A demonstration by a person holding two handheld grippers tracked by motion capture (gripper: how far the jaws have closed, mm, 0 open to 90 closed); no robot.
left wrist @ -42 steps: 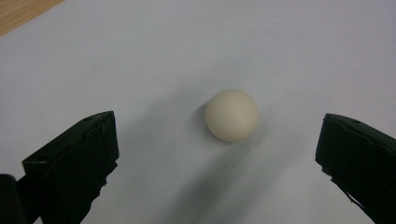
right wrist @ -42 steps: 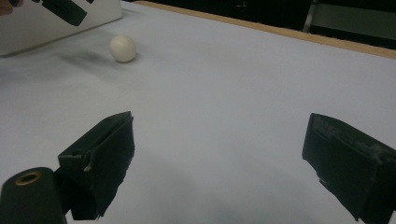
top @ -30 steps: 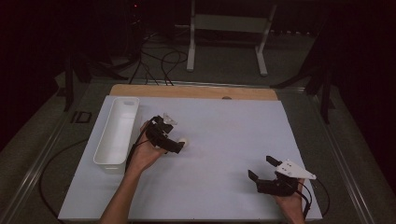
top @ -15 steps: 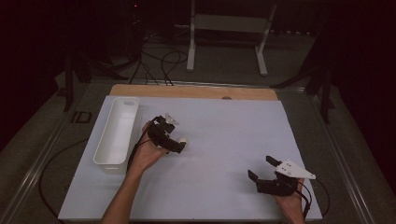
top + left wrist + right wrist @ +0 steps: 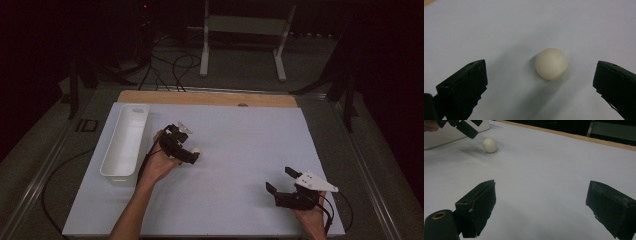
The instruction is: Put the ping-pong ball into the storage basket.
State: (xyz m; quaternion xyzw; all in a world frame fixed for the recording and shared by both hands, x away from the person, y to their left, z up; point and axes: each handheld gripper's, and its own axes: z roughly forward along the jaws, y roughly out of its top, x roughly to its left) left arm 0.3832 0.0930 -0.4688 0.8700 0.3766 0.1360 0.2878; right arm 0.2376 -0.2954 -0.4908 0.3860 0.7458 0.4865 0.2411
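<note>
While the left tool [image 5: 192, 154] hangs over the small white ball [image 5: 551, 64], little has changed from a second ago: in the high view the hand, the tool and the ball sit just where they did, so the reach looks finished and the closing not yet begun. In the left gripper view the jaws stand wide apart with the ball between them, a little nearer the right jaw and touching neither. It rests on the white tabletop [image 5: 240, 150], slightly left of centre. I judge that the next thing needed is only to bring the jaws together on the ball, and since it is round and light, a lopsided squeeze could send it rolling away.

From the ball, the long white tray [image 5: 114, 155] lies at about nine o'clock, just beside the left hand. Its inside appears bare as far as I can see from here. It seems the likely place for the ball.

At about four o'clock from the ball, well apart from it, the right tool [image 5: 281, 181] rests low near the tabletop's near edge, jaws spread and gripping nothing, unmoved as well.
</note>
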